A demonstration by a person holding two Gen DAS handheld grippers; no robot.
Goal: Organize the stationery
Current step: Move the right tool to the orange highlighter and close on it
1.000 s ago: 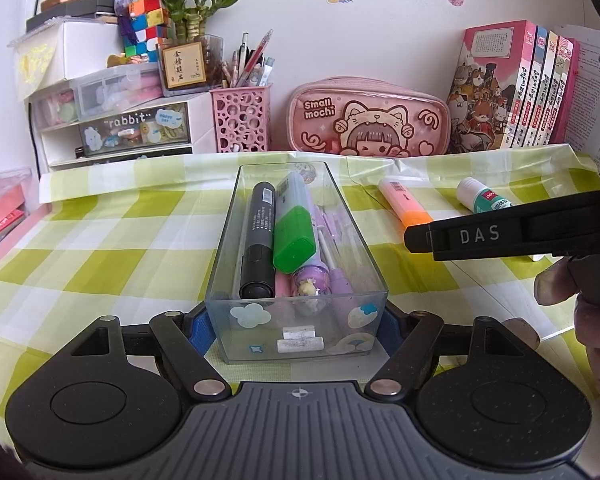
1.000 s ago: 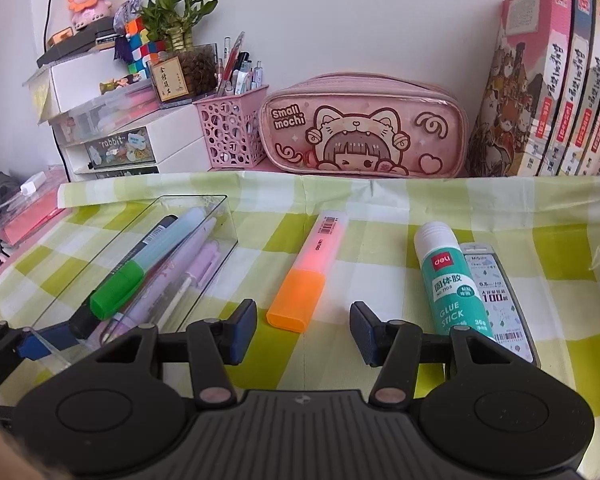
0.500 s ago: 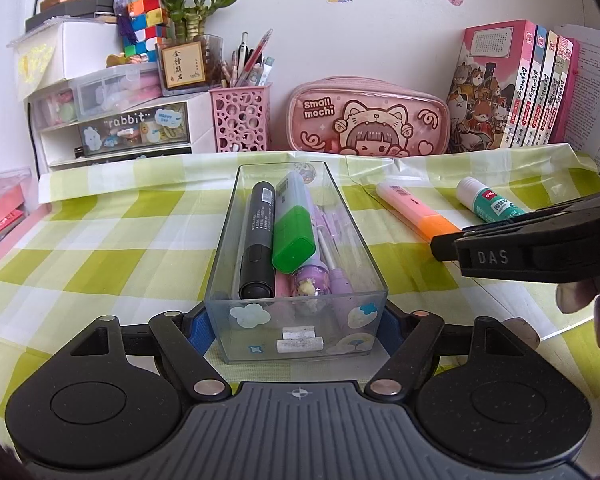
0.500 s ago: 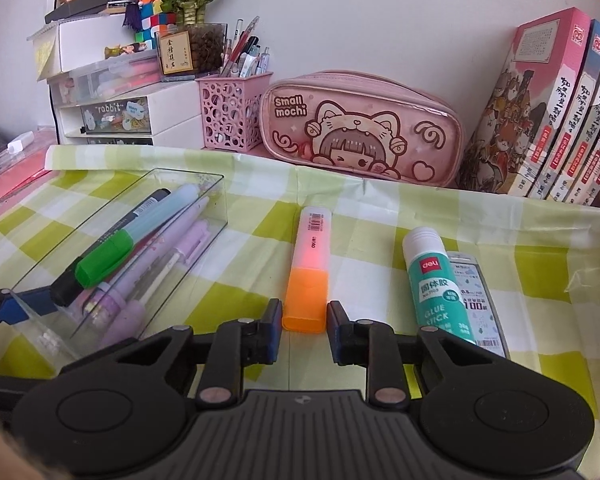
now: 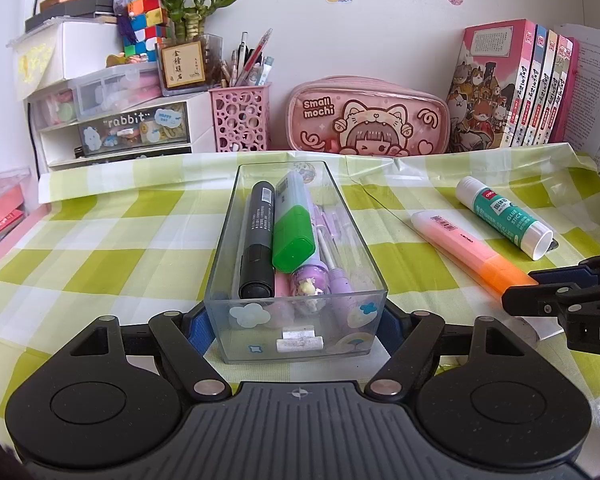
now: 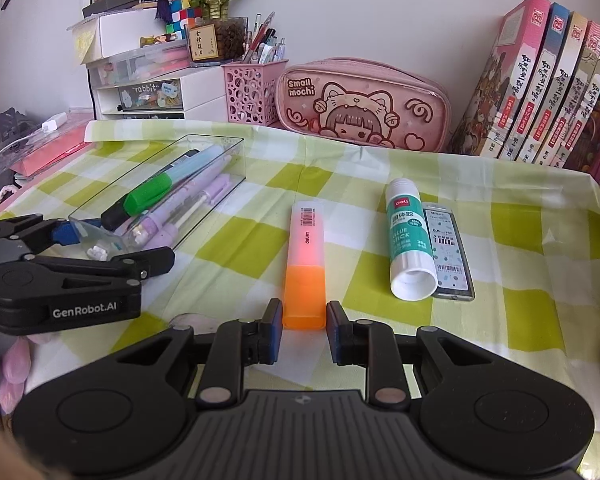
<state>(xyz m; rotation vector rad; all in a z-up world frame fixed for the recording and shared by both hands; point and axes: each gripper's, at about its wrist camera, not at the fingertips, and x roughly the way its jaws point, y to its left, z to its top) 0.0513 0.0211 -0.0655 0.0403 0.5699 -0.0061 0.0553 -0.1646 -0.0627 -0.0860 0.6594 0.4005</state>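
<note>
Open cloth (image 6: 236, 256) between tray (image 6: 204, 152) and highlighter (image 6: 305, 264); passable. Glue stick (image 6: 406, 240) and lead case (image 6: 448, 256) touching, crowding highlighter's right. Rear blocked: pencil case (image 6: 364, 104), books (image 6: 540, 80), pen holder (image 6: 252, 88).

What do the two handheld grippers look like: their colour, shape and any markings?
Both are matte black plastic. The left gripper and the right gripper each have a ribbed centre housing flanked by two round discs, linkage arms with silver pivot pins, and blue pads on the jaws. Seen from the right wrist, the left one's side reads "GenRobot.AI" in white. From the left wrist, the right one shows white letters "DA", cut off. No cables or sleeves visible.
</note>
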